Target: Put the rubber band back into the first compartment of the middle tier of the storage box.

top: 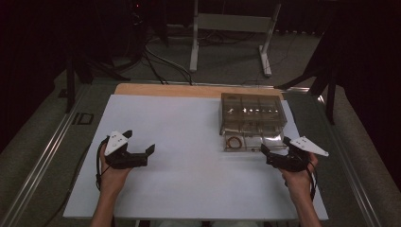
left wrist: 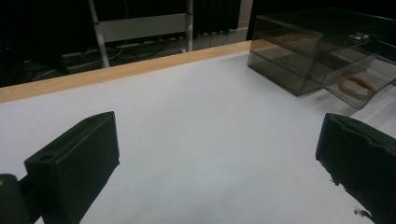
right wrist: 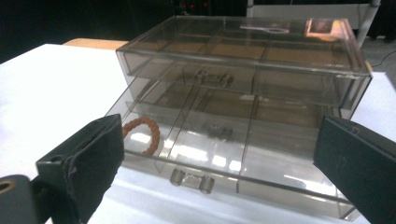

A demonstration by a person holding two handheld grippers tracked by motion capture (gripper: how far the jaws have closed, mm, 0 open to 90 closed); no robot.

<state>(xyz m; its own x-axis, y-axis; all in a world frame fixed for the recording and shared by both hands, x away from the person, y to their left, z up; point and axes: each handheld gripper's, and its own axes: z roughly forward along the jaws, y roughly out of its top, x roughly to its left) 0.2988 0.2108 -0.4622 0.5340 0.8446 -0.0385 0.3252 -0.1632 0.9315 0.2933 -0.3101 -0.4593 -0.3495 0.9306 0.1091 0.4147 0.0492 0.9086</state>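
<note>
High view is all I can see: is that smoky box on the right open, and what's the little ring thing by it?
Observer: Its lowest drawer is pulled out; the ring is an orange-brown beaded band lying in one end compartment.
Operator: Anything else in that drawer?
Observer: The other compartments look empty, only glare.
Operator: Are the tongs touching it?
Observer: No, the right tongs stand open just short of its handle.

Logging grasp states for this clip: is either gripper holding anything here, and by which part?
Nothing is held. The left gripper and right gripper are both open and empty; the bracelet lies untouched in the pulled-out bottom drawer.
</note>
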